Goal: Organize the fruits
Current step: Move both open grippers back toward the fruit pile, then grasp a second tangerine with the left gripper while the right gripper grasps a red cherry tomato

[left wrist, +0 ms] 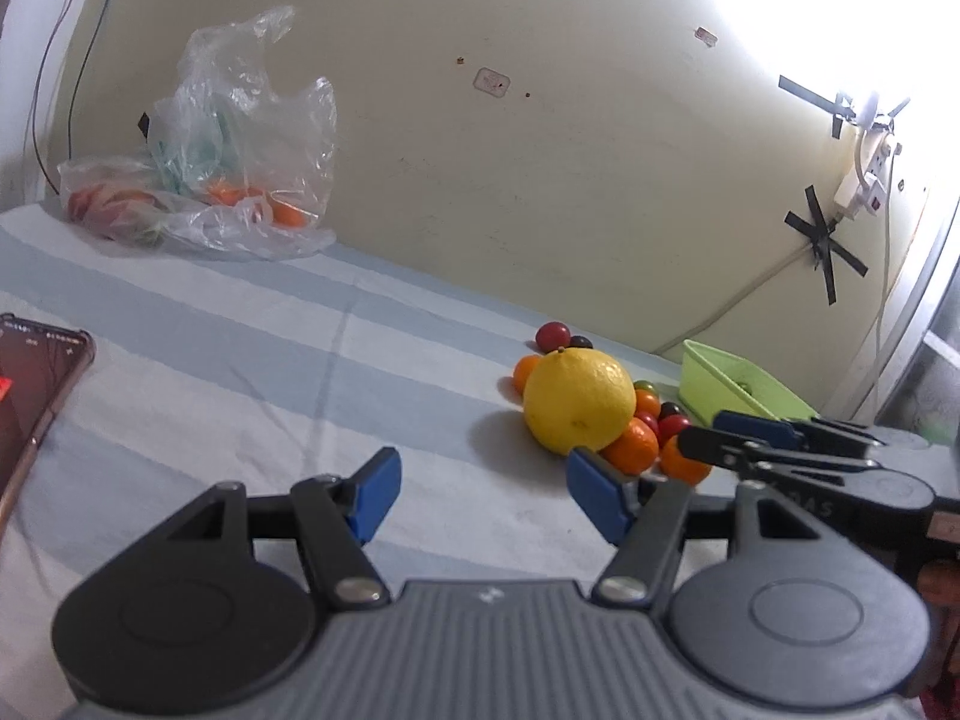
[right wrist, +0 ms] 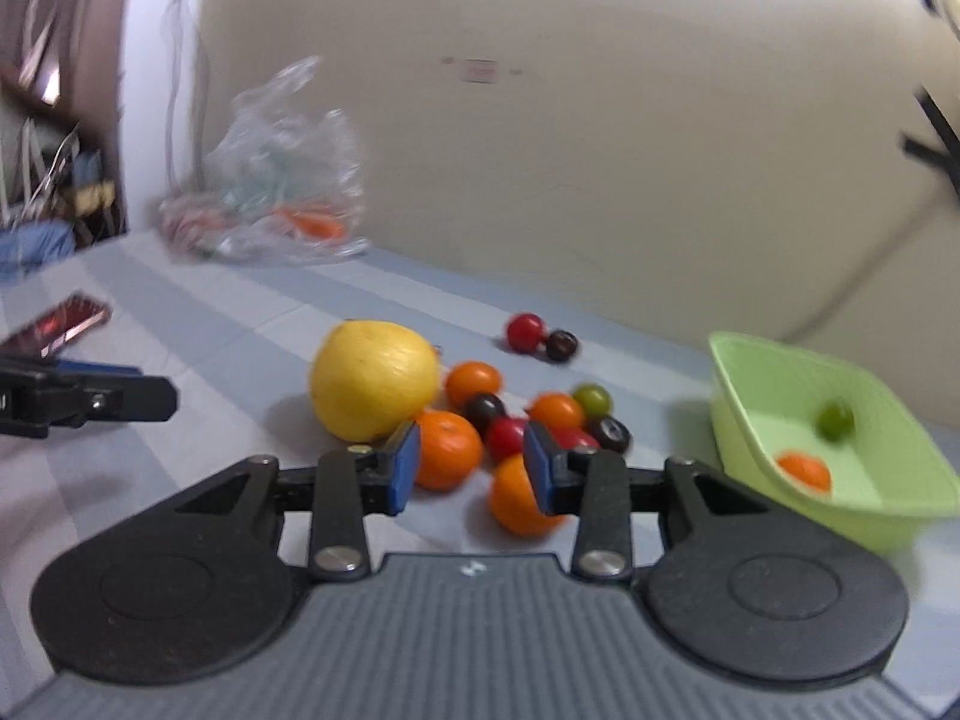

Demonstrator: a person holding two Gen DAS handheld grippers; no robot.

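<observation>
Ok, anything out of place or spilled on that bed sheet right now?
Nothing spilled. Most fruit still lies loose beside the large yellow citrus, outside the green bin, which holds only a small orange and a green one. Two cherry tomatoes sit apart.

A home room — striped bedsheet (left wrist: 240, 324), plastic grocery bag (left wrist: 240, 144), curtain (right wrist: 54, 18).
</observation>
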